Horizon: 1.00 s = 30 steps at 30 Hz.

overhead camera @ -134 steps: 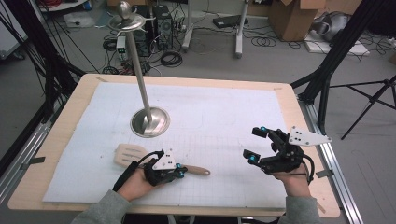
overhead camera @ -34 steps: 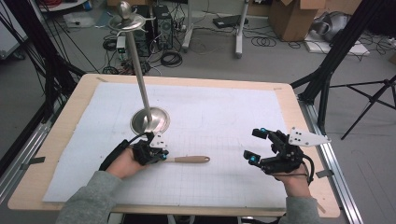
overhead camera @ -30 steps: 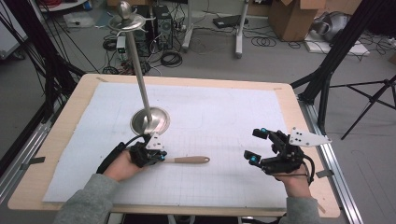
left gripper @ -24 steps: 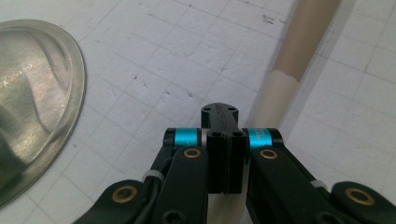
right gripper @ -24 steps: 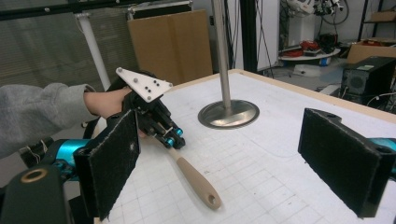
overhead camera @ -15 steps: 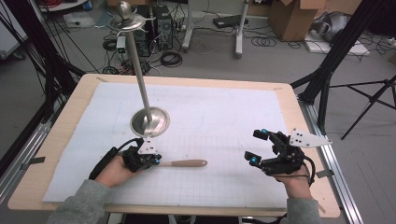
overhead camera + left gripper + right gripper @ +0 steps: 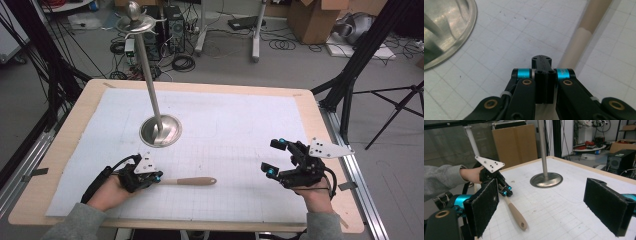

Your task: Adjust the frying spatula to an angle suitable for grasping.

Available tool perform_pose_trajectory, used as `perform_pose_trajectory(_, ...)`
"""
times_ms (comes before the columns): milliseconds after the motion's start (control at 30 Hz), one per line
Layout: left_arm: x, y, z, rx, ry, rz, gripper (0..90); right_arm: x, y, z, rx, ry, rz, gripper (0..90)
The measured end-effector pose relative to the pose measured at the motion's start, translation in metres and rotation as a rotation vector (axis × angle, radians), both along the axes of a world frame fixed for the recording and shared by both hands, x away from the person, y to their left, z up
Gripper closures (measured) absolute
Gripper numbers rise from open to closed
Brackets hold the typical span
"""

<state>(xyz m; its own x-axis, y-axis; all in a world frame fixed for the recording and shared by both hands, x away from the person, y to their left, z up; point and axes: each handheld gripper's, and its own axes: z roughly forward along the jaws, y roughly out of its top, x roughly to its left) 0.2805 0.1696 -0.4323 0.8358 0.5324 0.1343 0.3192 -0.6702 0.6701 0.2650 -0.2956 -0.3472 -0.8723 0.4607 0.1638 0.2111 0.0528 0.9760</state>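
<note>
While the person's right hand waits at the near right of the table, the left gripper (image 7: 141,175) lies low over the white gridded mat (image 7: 240,125) at the near left, its jaws pressed together with no gap showing in the left gripper view. Whether they pinch the near end of the pale wooden utensil with a rounded handle (image 7: 190,181) cannot be told: in that view the handle (image 7: 584,37) runs just beside the closed tips, and in the right gripper view the tips meet its end. The utensil lies flat on the mat, long axis running across the table from the left gripper towards the right, its free end with a small hanging hole (image 7: 523,225). The right gripper (image 7: 282,159) sits well apart from that end, jaws spread wide and empty, so the left hand is plainly the nearer. A tall polished steel stand with a round dished base (image 7: 160,131) rises just beyond the left gripper.
</note>
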Motion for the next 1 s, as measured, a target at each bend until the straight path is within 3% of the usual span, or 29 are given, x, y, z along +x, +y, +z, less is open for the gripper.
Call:
perform_pose_trajectory(100,0.002,-0.002,0.002,-0.010,0.005,0.001,89.9,0.001,0.000,0.000,-0.002,0.002,-0.002,11.9)
perform_pose_trajectory(167,0.001,-0.004,0.006,-0.057,-0.005,-0.012,89.9,0.001,0.000,0.000,0.001,0.000,-0.001,11.9)
perform_pose_trajectory(300,-0.002,-0.016,0.020,-0.107,-0.038,-0.068,89.9,0.003,-0.001,0.000,0.007,-0.005,-0.003,11.9)
perform_pose_trajectory(500,-0.008,-0.041,0.023,-0.173,-0.023,-0.138,89.8,0.003,0.001,0.000,0.008,-0.002,0.004,11.9)
perform_pose_trajectory(767,-0.011,-0.061,0.011,-0.213,0.003,-0.178,89.8,0.002,-0.002,0.000,0.016,-0.002,-0.003,11.9)
perform_pose_trajectory(1000,-0.017,-0.079,0.005,-0.210,0.014,-0.203,89.7,0.002,-0.002,0.000,0.016,-0.001,-0.002,11.9)
